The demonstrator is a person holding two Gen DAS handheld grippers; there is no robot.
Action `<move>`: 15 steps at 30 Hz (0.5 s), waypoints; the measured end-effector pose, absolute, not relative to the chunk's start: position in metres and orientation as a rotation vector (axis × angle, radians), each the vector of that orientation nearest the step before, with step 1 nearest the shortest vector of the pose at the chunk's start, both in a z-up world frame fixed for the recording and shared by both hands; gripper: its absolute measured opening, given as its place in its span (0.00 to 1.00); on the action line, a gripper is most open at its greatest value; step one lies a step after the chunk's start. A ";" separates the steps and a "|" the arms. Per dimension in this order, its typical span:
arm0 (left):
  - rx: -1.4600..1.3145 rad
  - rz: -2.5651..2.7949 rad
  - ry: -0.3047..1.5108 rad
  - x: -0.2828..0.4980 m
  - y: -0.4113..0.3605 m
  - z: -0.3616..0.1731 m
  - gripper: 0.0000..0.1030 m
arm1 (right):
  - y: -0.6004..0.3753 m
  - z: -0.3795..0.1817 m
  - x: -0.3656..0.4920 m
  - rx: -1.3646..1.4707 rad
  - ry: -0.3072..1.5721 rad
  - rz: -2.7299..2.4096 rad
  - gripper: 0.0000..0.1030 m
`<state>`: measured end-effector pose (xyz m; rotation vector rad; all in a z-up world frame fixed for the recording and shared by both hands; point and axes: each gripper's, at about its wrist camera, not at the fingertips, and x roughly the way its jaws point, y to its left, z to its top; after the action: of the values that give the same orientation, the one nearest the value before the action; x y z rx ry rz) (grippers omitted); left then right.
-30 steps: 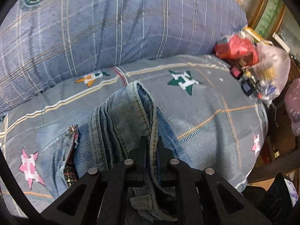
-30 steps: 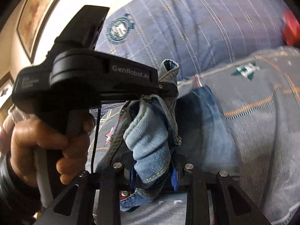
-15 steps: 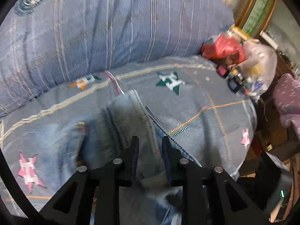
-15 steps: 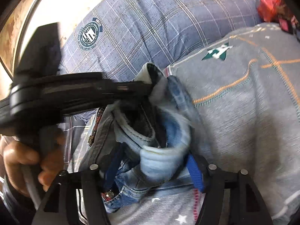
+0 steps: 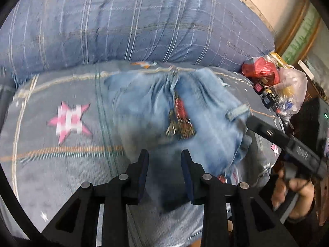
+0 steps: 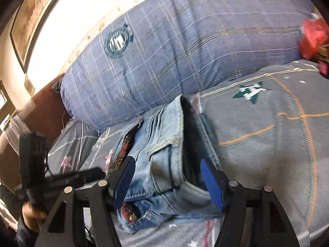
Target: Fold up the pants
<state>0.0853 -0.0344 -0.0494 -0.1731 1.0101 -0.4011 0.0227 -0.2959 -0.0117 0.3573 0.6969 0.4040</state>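
The light blue jeans (image 5: 197, 107) lie in a folded bundle on the star-patterned bedsheet (image 5: 61, 160), a red-lined pocket showing. My left gripper (image 5: 164, 164) hovers at the bundle's near left edge. Its jaws are opening and blurred denim shows between the pads without being pressed. In the right wrist view the jeans (image 6: 164, 144) sit between the wide-apart blue pads of my right gripper (image 6: 167, 177), which is open and does not squeeze them. The right gripper (image 5: 287, 144) also shows at the right, held by a hand (image 5: 292, 187). The left gripper (image 6: 61, 181) shows low on the left.
A big blue plaid pillow (image 6: 185, 51) lies along the back of the bed, just behind the jeans. Plastic bags with red items (image 5: 273, 82) are heaped at the bed's right end. Wooden bed frame (image 6: 41, 115) stands at the left.
Both grippers let go of the jeans, which dropped onto the sheet. The left gripper swung off to the left, so the bundle now lies ahead and right. The right jaws spread wide.
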 end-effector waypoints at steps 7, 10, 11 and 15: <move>-0.131 -0.420 0.998 0.080 -0.047 -0.046 0.15 | -0.269 -0.012 0.036 0.274 0.734 0.406 0.24; -0.115 -0.439 0.991 0.082 -0.055 -0.039 0.15 | -0.263 0.014 0.016 0.224 0.640 0.404 0.23; -0.110 -0.445 0.994 0.082 -0.058 -0.039 0.15 | -0.263 0.021 0.010 0.220 0.618 0.402 0.23; -0.075 -0.444 1.050 0.082 -0.068 -0.060 0.15 | -0.275 0.009 0.000 0.253 0.650 0.337 0.23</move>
<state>0.0824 -0.0683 -0.0597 -0.0749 1.0496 -0.4438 -0.0001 -0.2745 0.0086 0.2525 0.6500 0.3369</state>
